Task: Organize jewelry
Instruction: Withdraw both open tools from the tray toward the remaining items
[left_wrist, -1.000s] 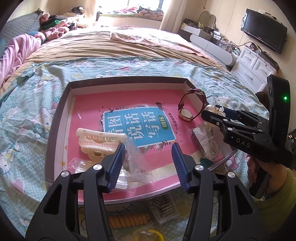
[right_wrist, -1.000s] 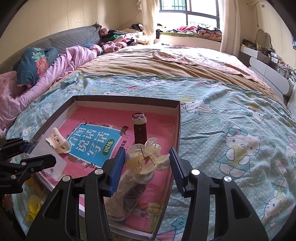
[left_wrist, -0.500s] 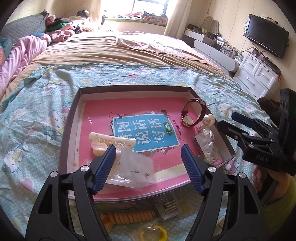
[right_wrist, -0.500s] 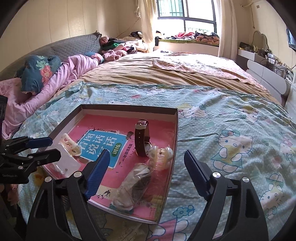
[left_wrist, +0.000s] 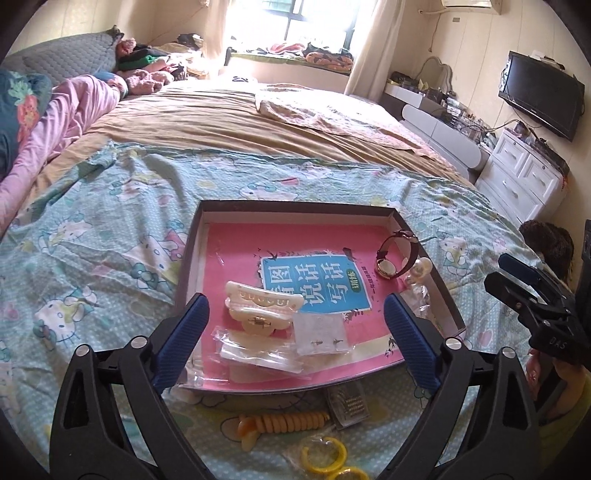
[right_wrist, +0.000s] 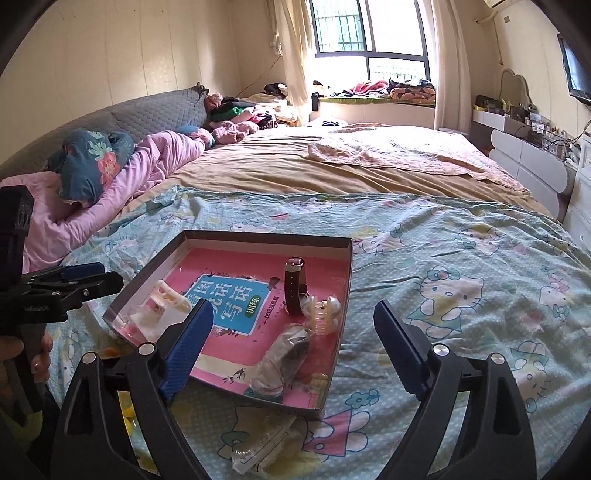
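a home bedroom, seemingly: bed (left_wrist: 229, 122), wall television (left_wrist: 541, 94).

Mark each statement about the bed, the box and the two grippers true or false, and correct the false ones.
1. The wristwatch lies inside the box. True.
2. The left gripper grips the cream hair claw. False: its jaws have just been opening and stand wide, holding nothing.
3. A yellow ring lies on the bedsheet outside the box. True.
4. The right gripper is shut on the clear hair claw. False: it is open, and the claw rests in the box.
5. The box sits on a wooden table. False: it sits on the bed.
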